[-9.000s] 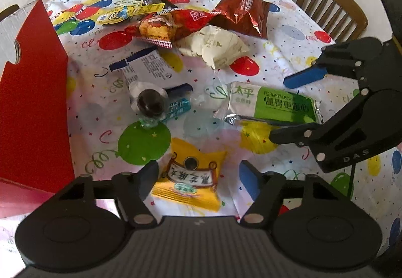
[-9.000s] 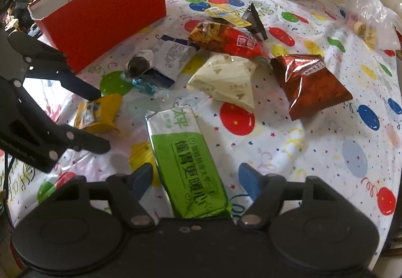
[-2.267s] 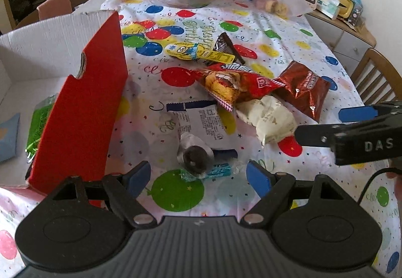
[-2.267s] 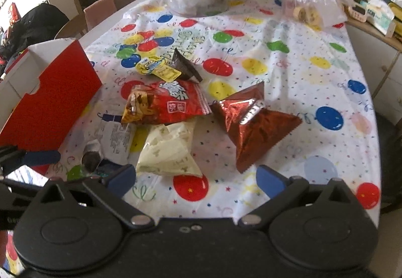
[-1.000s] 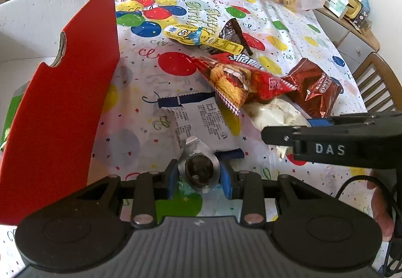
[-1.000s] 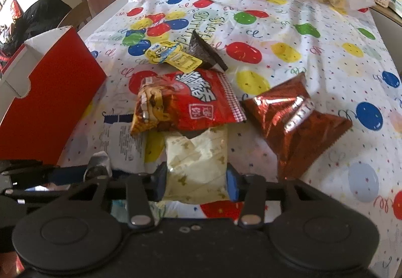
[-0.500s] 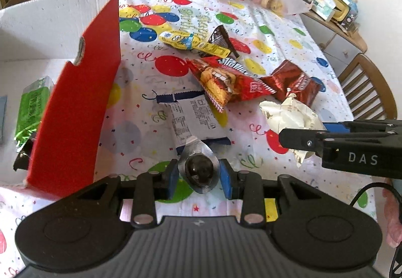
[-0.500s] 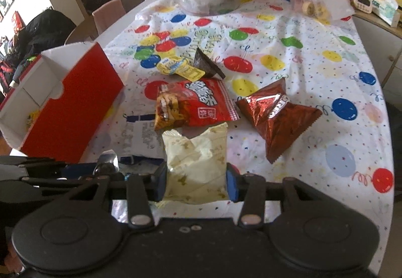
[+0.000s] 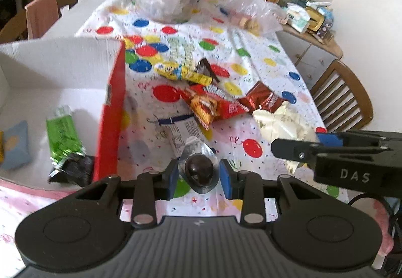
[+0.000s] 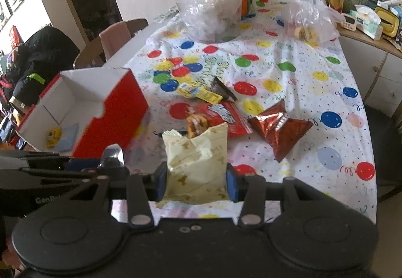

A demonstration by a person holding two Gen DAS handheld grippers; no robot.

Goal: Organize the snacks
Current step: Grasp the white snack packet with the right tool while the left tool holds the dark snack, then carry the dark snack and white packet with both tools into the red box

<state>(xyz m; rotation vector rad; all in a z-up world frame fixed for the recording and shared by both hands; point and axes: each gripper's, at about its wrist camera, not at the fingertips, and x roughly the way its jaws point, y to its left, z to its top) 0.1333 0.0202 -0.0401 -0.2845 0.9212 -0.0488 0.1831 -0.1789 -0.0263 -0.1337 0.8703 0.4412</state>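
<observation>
My left gripper is shut on a silver-foil snack with a dark round centre, held above the table near the red box. My right gripper is shut on a cream snack packet, also lifted; the packet shows in the left wrist view. The red box is open and white inside, with a green packet, a blue packet and a yellow snack in it. On the table lie a red snack bag, a dark red foil bag, a yellow wrapper and a white-and-blue packet.
Two clear plastic bags stand at the far end of the balloon-print tablecloth. A wooden chair is at the right, another chair with a pink cloth at the left. A sideboard carries clutter.
Both grippers shut on their snacks about a second ago and have since lifted them higher and back from the table. The green and yellow packets from earlier now lie in the box.
</observation>
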